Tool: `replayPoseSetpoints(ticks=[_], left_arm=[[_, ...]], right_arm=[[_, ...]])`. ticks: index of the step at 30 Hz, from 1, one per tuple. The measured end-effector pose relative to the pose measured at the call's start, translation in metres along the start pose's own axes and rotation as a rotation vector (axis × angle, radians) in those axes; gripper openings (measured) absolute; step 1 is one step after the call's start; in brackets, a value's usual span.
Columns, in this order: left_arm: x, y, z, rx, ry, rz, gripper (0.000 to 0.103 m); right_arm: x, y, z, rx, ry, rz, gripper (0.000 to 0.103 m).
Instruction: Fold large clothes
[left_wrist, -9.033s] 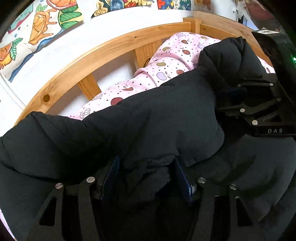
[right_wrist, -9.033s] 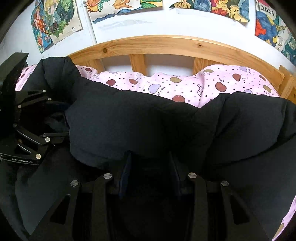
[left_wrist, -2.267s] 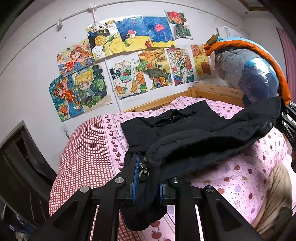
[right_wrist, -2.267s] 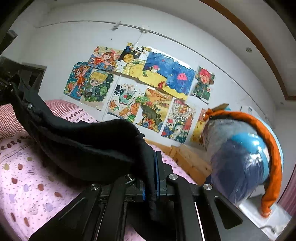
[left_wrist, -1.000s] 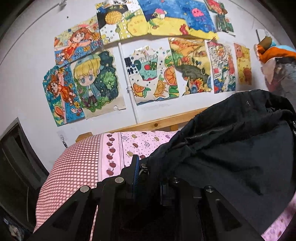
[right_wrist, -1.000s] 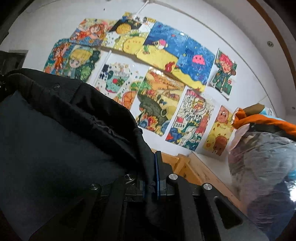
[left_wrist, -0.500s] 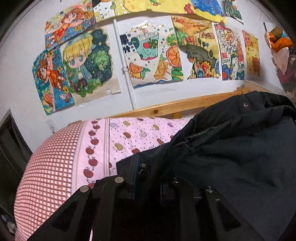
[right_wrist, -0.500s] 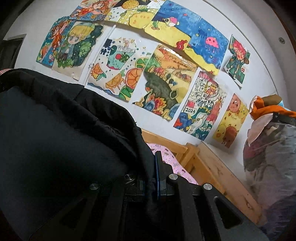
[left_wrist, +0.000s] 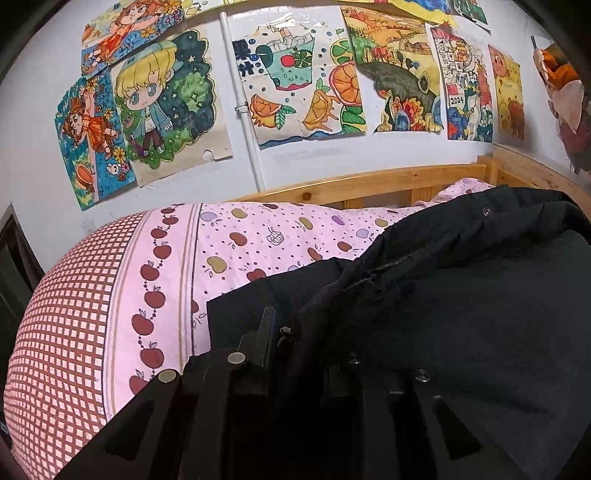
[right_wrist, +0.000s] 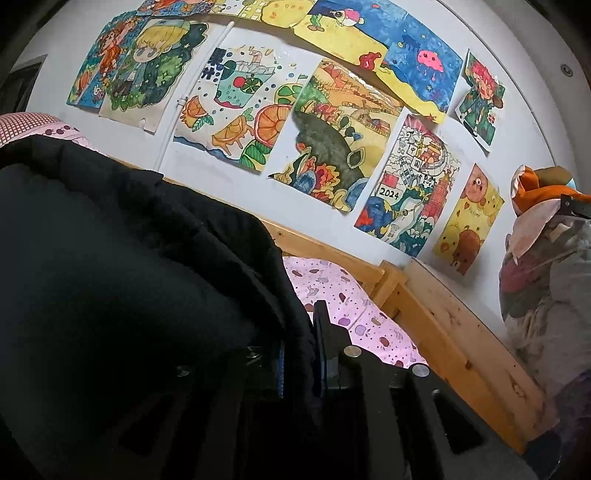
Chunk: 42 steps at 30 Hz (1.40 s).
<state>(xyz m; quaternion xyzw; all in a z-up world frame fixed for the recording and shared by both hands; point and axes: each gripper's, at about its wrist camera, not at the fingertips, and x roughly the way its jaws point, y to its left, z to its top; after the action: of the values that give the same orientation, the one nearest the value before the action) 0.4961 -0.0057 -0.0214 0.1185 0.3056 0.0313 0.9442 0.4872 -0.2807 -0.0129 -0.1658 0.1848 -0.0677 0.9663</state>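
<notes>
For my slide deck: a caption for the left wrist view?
Left gripper, jaws opening, with black jacket edge between them, over the apple-print pink bedsheet.

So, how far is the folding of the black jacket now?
Done: the jacket lies on the pink bedsheet, one layer over another. In hand: left tool and right tool have its edge between their jaws, which are opening. Left: letting go, probably more folds.

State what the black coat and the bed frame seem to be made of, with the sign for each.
Black coat: probably matte synthetic padded fabric; it looks puffy, with a snap stud and a zipper. Bed frame: light, unpainted-looking wood, probably pine; grain and knots show.
</notes>
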Motion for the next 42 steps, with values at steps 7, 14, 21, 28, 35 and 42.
replayPoseSetpoints(ticks=[7, 14, 21, 28, 35, 42], left_arm=[[-0.010, 0.008, -0.001, -0.043, -0.031, -0.051, 0.021], [-0.040, 0.022, 0.000, -0.124, -0.098, -0.104, 0.089], [-0.084, 0.020, 0.003, -0.161, -0.194, -0.217, 0.100], [-0.084, -0.030, -0.009, 0.035, -0.151, -0.311, 0.100], [-0.049, -0.055, 0.004, 0.064, -0.078, -0.286, 0.101], [-0.005, -0.037, 0.026, -0.080, 0.030, -0.226, 0.102]], right_arm=[[-0.009, -0.015, 0.000, 0.054, -0.020, 0.010, 0.046], [-0.052, -0.051, 0.005, 0.177, -0.136, 0.047, 0.082], [-0.086, -0.062, -0.004, 0.183, -0.164, 0.177, 0.090], [-0.062, -0.041, -0.023, 0.145, -0.029, 0.399, 0.092], [-0.008, -0.022, -0.021, 0.166, 0.082, 0.453, 0.092], [0.048, -0.019, -0.007, 0.137, 0.164, 0.344, 0.092]])
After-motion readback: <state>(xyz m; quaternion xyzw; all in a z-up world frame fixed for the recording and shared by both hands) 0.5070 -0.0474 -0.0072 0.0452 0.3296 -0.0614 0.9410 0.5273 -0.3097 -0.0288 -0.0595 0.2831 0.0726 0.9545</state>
